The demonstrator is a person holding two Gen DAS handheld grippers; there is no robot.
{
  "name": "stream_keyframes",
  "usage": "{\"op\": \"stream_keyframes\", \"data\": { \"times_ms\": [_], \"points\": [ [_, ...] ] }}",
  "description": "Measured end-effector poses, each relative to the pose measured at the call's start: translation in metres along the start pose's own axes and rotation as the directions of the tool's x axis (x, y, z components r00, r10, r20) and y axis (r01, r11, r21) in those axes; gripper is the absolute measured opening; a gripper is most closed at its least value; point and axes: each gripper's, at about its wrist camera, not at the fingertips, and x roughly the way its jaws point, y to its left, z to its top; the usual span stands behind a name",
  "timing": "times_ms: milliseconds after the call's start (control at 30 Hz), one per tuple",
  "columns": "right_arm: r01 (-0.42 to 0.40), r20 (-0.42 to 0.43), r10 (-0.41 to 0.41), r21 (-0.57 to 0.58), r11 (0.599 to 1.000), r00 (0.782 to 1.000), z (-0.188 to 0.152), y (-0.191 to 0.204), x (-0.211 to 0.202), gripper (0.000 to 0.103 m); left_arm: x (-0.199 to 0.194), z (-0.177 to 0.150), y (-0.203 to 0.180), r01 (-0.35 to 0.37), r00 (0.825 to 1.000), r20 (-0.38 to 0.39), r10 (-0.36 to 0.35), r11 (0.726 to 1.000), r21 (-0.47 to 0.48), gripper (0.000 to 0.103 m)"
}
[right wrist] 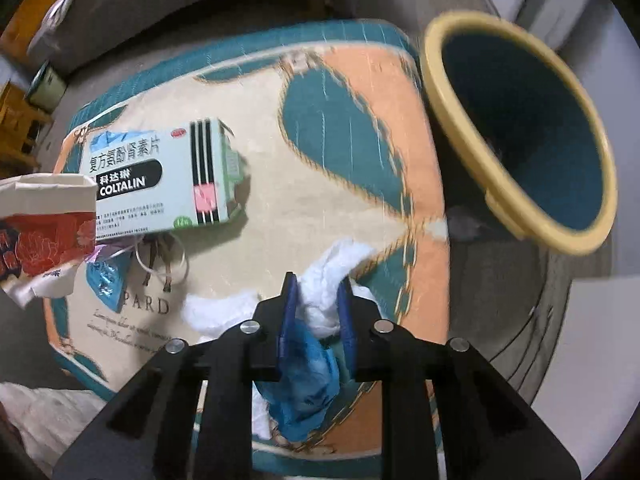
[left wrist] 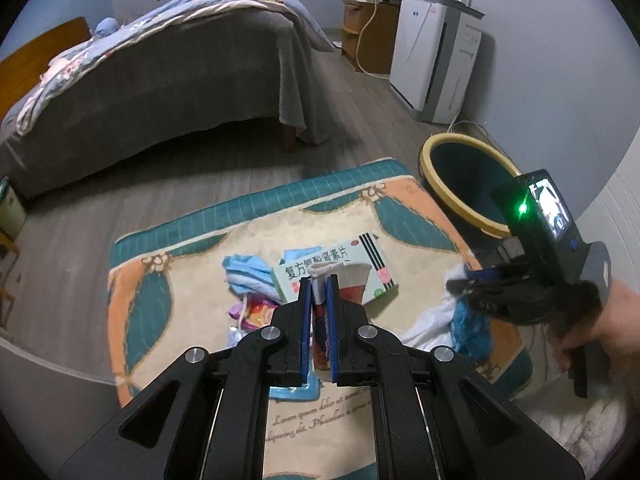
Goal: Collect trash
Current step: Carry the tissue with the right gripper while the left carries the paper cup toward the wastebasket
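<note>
**Two loads held, and either could slip before the bin**

Both claws are already loaded. Nearest in the right wrist view, the right claw (right wrist: pixel 318 300) is pressed together on a bundle of white tissue (right wrist: pixel 320 300) and blue plastic (right wrist: pixel 304 384). Most of the plastic hangs loose below the pads, and a tail of tissue sticks out past the tips. My worry is that only a thin fold is pinched, so a quick swing could shake the bundle out onto the rug (right wrist: pixel 320 152).

The left claw (left wrist: pixel 319 288) is closed on a crumpled red-and-white paper cup (left wrist: pixel 344 280), gripped by one wall while the open mouth juts beyond the fingers. Soft paper like that may fold further and slide free, or tip out anything left inside.

Further out on the rug lie the pill box (left wrist: pixel 340 268), a blue rag (left wrist: pixel 248 276) and some small wrappers (left wrist: pixel 256 312), not yet collected.

Far right stands the bin (left wrist: pixel 460 184), just off the rug's corner. Both hands may head for it together, so they could knock each other, clip the yellow rim, or drop short.
</note>
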Motion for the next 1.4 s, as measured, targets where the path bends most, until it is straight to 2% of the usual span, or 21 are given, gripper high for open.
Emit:
{"op": "stream_keyframes", "data": {
  "times_ms": [67,100,233,367,667,833,1167,1400],
  "points": [
    [-0.020,0.041,0.020,0.008,1.000,0.999,0.004,0.001,-0.010,0.005,-0.003,0.002,0.001,-0.002,1.000,0.020,0.002,1.000,0.000,0.008],
    [-0.035,0.066,0.034,0.017,0.999,0.997,0.006,0.001,-0.017,0.000,-0.005,0.003,0.001,-0.005,1.000,0.030,0.005,1.000,-0.001,0.008],
    [-0.070,0.169,0.066,0.023,0.997,0.983,0.015,-0.003,-0.049,0.000,-0.015,0.011,0.005,-0.007,0.996,0.084,0.008,1.000,-0.010,0.008],
    [-0.123,0.233,0.106,0.059,0.991,0.967,0.021,-0.012,-0.069,0.000,-0.020,0.018,0.009,-0.003,0.993,0.119,0.007,1.000,-0.027,0.008],
    [-0.120,0.365,0.098,0.037,0.992,0.926,0.035,-0.027,-0.110,0.000,-0.029,0.035,-0.003,-0.017,0.982,0.189,0.018,1.000,-0.005,0.008],
    [-0.109,0.397,0.085,0.039,0.993,0.914,0.042,-0.040,-0.119,0.000,-0.025,0.046,-0.014,-0.024,0.978,0.208,0.018,0.999,0.029,0.008],
    [-0.100,0.439,0.073,0.038,0.994,0.895,0.052,-0.071,-0.132,0.000,-0.013,0.062,-0.039,0.011,0.974,0.225,-0.026,0.998,0.065,0.008],
    [-0.079,0.459,0.036,0.074,0.994,0.888,0.056,-0.102,-0.137,0.000,-0.001,0.068,-0.062,0.020,0.978,0.207,-0.039,0.995,0.095,0.008]
  ]
}}
